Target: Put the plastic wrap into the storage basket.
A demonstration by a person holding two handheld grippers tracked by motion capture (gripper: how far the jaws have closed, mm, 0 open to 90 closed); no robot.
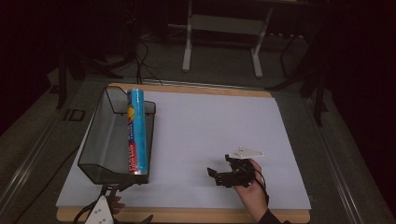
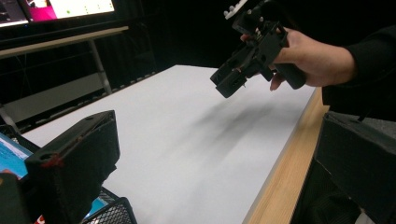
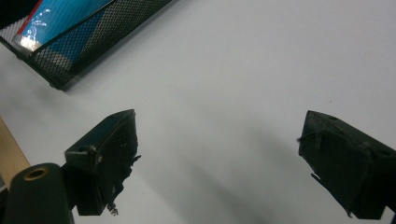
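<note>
Tube: a long blue cylindrical snack tube with a red and yellow label (image 1: 137, 133) lies lengthwise along the right wall of the basket, one end at the far side, the other at the near right corner; the right gripper view shows its blue side through the mesh (image 3: 65, 21).
Basket: a black wire-mesh rectangular basket (image 1: 100, 140) stands on the left part of the desk, long side running near to far.
Left gripper: the black left gripper with a grey three-cornered plate (image 1: 112, 196) sits at the near left edge, right at the basket's near right corner; a hand shows just beside it. In the left gripper view its fingers (image 2: 74, 163) stand wide apart with nothing between them, the mesh corner and a strip of the tube low at the left.
Right gripper: the black right gripper (image 1: 219, 173) is held over the near right part of the desk, well apart from the basket, pointing left; the hand (image 1: 250, 186) comes in from the near edge and wraps the handle, wrist angled up. Its fingers (image 3: 109, 154) are spread wide over bare surface, holding nothing.
Desk: a white sheet on a wooden-edged desk (image 1: 210, 121).
</note>
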